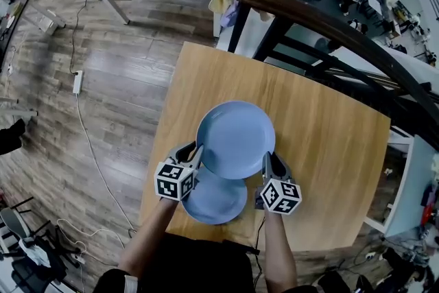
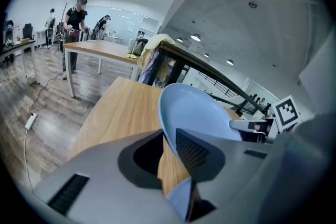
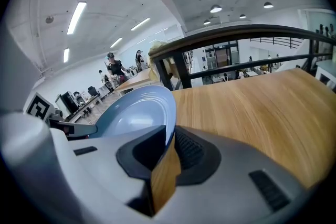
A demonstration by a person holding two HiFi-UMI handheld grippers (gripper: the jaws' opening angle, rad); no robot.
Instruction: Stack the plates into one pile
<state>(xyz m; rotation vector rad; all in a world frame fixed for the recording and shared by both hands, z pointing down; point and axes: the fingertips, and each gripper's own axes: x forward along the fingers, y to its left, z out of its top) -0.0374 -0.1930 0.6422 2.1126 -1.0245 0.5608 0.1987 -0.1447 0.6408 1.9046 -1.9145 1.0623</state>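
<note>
Wooden table [image 1: 329, 147] bears the blue lower plate [image 1: 214, 202]. The upper plate [image 1: 235, 137] hangs over its far edge, with the left gripper [image 1: 195, 153] and right gripper [image 1: 269, 165] clamped on opposite rims. Stacking step, I reckon: next, centre it and lower it level.

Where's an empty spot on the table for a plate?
The table is bare wood on its right half and along the far edge by the railing. The near edge is crowded: the lower plate lies there, with the left gripper and right gripper holding the upper plate partly over it.
</note>
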